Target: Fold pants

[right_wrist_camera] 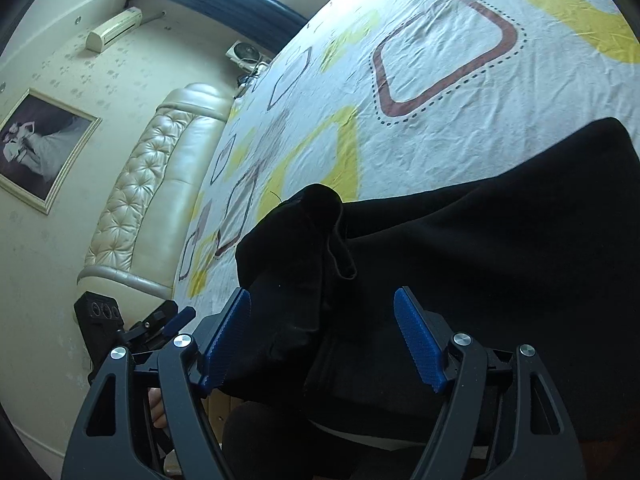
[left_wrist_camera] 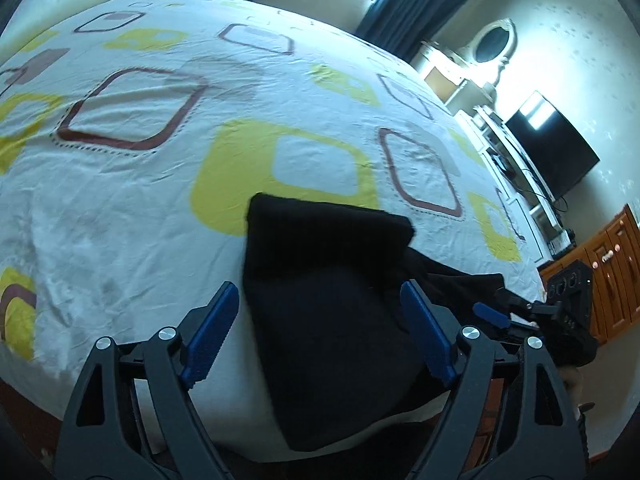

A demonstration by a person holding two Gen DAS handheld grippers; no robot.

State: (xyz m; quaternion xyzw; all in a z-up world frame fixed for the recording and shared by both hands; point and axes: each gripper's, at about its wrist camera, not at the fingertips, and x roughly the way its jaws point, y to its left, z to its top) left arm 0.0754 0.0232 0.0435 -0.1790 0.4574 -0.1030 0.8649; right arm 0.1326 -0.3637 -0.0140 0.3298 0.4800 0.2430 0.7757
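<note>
Both tongs stand wide apart in the jaw and grip nothing. Left gripper [left_wrist_camera: 320, 330] hovers low over the near edge of the bed with its blue pads [left_wrist_camera: 212, 332] spread to either side of the black pants [left_wrist_camera: 328, 280], one pad over bare sheet and the other over dark cloth, which reads as a release or a lining-up rather than a hold. Right gripper [right_wrist_camera: 326, 338] is just as widely spread, its pads [right_wrist_camera: 420, 344] straddling a raised, crumpled lump of the pants [right_wrist_camera: 480, 248]; whether either pad touches the fabric cannot be told. That lump looks like a bunched end that did not lie flat, so the open jaws around it probably mean the next pinch is aimed there. The pants themselves lie at the near edge of the bed, already doubled into a compact dark slab with one corner toward the bed's middle and some cloth hanging over the edge. Under them the patterned bedsheet [left_wrist_camera: 140, 208] gives a broad, flat surface for folding. Farther out are the padded headboard [right_wrist_camera: 152, 184], a framed picture [right_wrist_camera: 44, 148] and a wall television [left_wrist_camera: 552, 148].
</note>
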